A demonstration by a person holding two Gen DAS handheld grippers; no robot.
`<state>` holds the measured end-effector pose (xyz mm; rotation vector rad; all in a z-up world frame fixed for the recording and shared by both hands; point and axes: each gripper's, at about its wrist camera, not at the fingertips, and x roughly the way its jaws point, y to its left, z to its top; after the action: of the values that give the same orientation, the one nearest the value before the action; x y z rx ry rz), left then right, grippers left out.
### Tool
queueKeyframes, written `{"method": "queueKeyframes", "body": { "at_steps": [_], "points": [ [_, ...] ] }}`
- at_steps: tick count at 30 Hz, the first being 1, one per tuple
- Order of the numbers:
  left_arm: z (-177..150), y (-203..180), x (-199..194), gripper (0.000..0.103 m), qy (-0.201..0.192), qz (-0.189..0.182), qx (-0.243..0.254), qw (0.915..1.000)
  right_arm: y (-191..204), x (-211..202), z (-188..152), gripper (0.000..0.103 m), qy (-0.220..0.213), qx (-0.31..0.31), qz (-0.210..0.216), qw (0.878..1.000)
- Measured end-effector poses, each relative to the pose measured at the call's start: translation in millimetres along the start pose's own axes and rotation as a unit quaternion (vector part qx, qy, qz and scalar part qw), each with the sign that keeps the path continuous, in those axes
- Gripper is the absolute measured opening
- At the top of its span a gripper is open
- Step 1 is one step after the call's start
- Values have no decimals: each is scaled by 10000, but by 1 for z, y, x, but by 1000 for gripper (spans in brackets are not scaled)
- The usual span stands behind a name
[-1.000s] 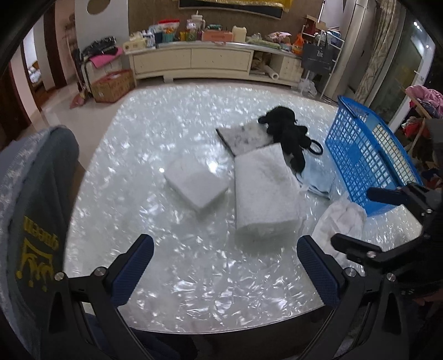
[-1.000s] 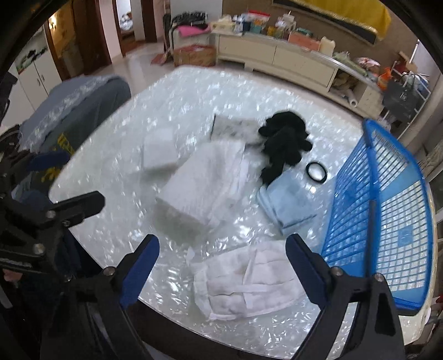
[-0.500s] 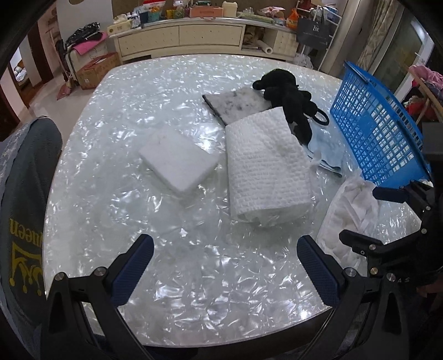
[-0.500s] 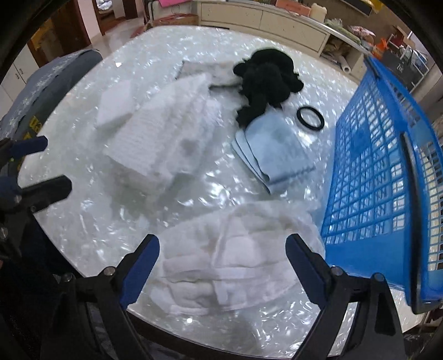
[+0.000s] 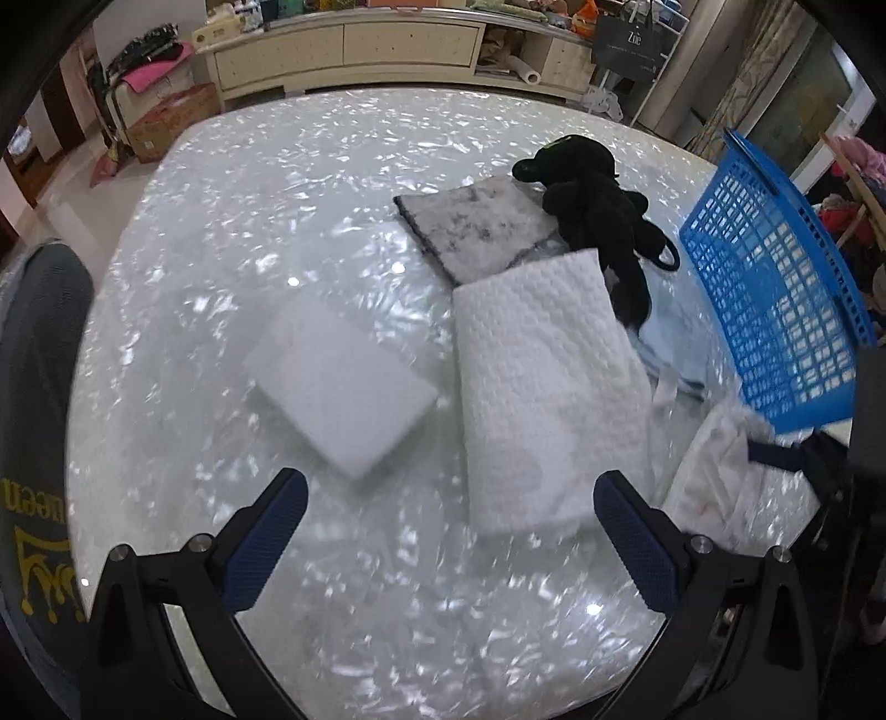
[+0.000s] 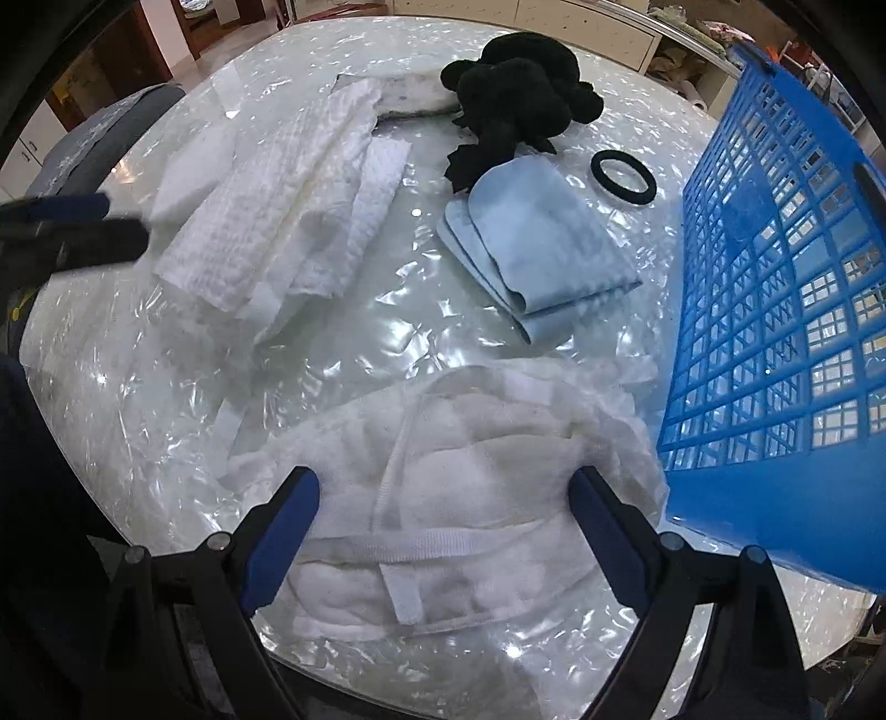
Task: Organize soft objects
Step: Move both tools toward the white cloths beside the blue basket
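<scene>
Soft items lie on a shiny pearl-white table point(image 5: 310, 183). A white foam block point(image 5: 340, 385) sits left of a folded white waffle towel point(image 5: 545, 382). Behind them are a grey cloth point(image 5: 479, 224) and a black plush toy point(image 5: 598, 213). My left gripper point(image 5: 448, 531) hangs open over the table, just short of the block and towel. In the right wrist view a crumpled white strapped cloth point(image 6: 448, 498) lies near the table's front edge. My right gripper point(image 6: 446, 523) stands open low over it, one finger on either side. A folded light-blue cloth point(image 6: 545, 243) and a black ring point(image 6: 623, 177) lie beyond.
A blue plastic basket point(image 6: 786, 310) stands tilted at the table's right side, close to the white cloth. A grey chair back point(image 5: 39, 421) with yellow print is at the left edge. A long cream cabinet point(image 5: 387, 44) with clutter lines the far wall.
Both grippers have come down and forward over the table. The white strapped cloth now lies between the right gripper's open fingers; the left is nearer the foam block and towel.
</scene>
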<state>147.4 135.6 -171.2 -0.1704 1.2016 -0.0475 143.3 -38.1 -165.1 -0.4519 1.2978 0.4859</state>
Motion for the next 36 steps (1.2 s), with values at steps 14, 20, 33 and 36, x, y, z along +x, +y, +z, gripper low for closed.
{"method": "queueKeyframes", "body": {
  "at_steps": [14, 20, 33, 36],
  "points": [
    [34, -9, 48, 103, 284, 157, 155, 9994, -12, 10, -15, 88, -72, -164, 186, 9997],
    [36, -14, 55, 103, 357, 265, 125, 9989, -19, 12, -22, 87, -152, -174, 200, 9995],
    [33, -25, 65, 93, 412, 509, 104, 9978, -15, 7, -22, 87, -210, -147, 226, 9994],
    [31, -21, 59, 78, 377, 518, 12, 9979, -13, 6, -22, 87, -213, -143, 225, 9994]
  ]
}}
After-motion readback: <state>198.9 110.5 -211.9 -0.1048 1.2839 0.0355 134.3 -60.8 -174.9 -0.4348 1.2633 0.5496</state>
